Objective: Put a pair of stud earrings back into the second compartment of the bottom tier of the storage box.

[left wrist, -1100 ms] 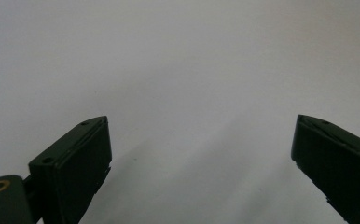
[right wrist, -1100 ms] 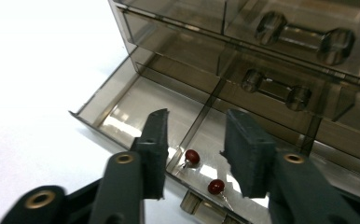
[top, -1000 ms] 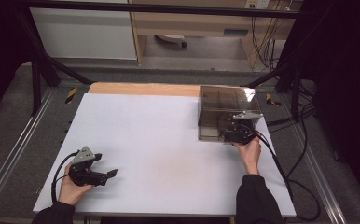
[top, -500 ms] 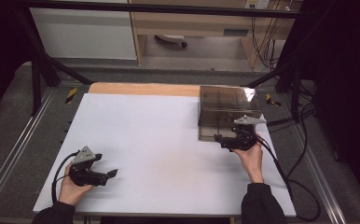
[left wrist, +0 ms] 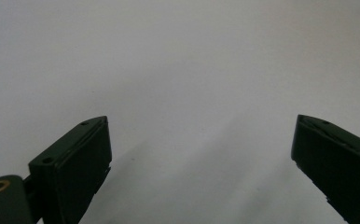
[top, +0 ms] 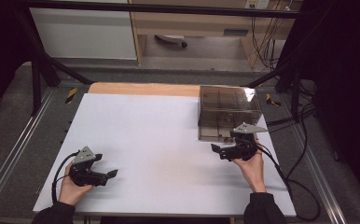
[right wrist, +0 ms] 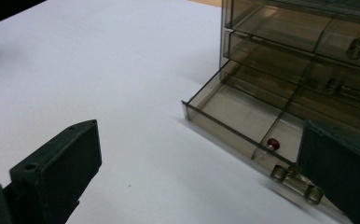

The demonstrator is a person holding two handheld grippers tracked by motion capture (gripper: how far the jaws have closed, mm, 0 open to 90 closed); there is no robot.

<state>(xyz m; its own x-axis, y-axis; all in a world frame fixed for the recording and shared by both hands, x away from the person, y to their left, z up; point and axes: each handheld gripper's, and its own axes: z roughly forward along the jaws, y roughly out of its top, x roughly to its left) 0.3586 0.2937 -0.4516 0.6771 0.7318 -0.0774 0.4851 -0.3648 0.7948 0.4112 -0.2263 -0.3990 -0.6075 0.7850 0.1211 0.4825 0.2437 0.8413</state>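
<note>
Left gripper (top: 110,173), lower left of the high view: held low over the white surface (top: 159,135), jaws wide apart with nothing between them; the left gripper view shows bare white sheet between both jaws.

Right gripper (top: 218,150), right of centre in the high view: jaws have just been opening and now stand wide, nothing between them. It sits just in front of the smoky transparent drawer cabinet (top: 227,112), at the upper right of the surface.

Right gripper view, right half: the cabinet's bottom drawer (right wrist: 243,121) is pulled out. A small red-tipped item (right wrist: 273,143) lies inside near the drawer's front wall. The drawer handle (right wrist: 295,183) shows beside the right-hand jaw.
</note>
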